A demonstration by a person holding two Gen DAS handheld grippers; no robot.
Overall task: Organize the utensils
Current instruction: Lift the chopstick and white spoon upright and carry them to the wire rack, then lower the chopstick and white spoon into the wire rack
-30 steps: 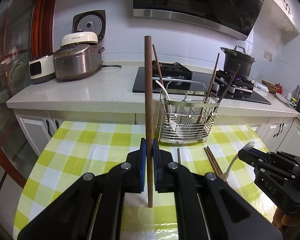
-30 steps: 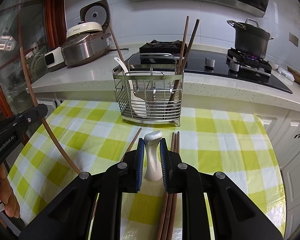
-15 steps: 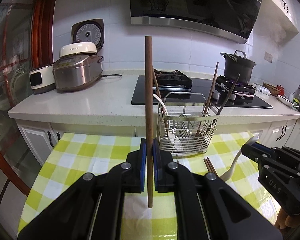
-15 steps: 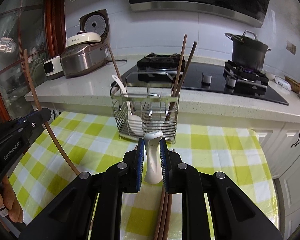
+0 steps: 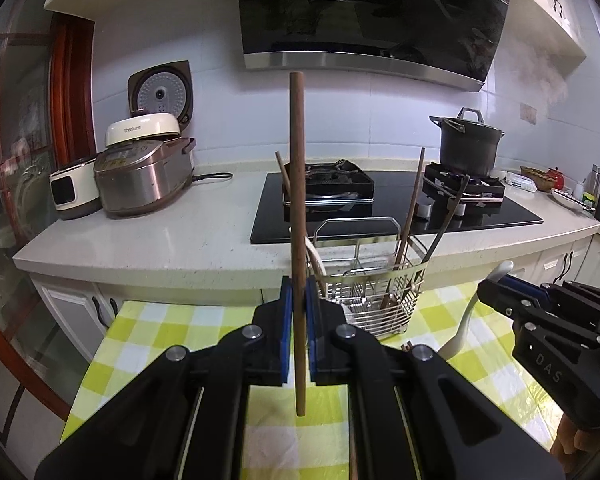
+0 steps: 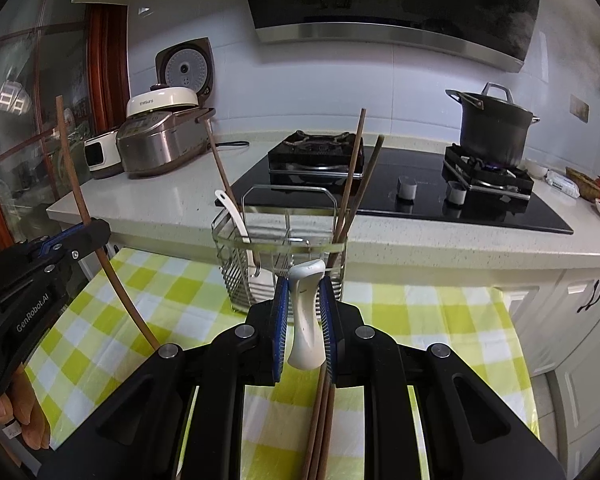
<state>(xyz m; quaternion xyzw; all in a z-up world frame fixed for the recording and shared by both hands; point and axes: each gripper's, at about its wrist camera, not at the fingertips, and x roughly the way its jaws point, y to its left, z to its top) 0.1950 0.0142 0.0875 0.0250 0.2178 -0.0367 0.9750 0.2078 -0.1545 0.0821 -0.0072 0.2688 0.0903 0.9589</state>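
On the tabletop, checked cloth: wire utensil rack stands at the far edge, against the kitchen counter.
Left gripper: jaws closed on 1 brown chopstick; blue pads press it from both sides.
Held chopstick, attitude: upright, top end well above the jaws, lower end hanging free above the cloth.
Held chopstick, position: raised clear of the tabletop, in front of and left of the rack as seen from the left wrist.
Right gripper: jaws closed on the handle of a white spoon.
Held spoon, attitude: handle end points up and forward; bowl hangs below the jaws, as the left wrist view shows.
Held spoon, position: lifted off the cloth, in front of the rack.
Rack contents: 1 white spoon and 1 chopstick leaning in the left compartment; 2 chopsticks leaning in the right compartment.
Loose chopsticks: a bundle lying on the cloth beneath the right gripper, pointing toward the rack; exact count cannot be told.
Counter items: rice cooker at left, black hob in the middle, dark pot on the right burner.
Person: fingers visible under the left gripper body.
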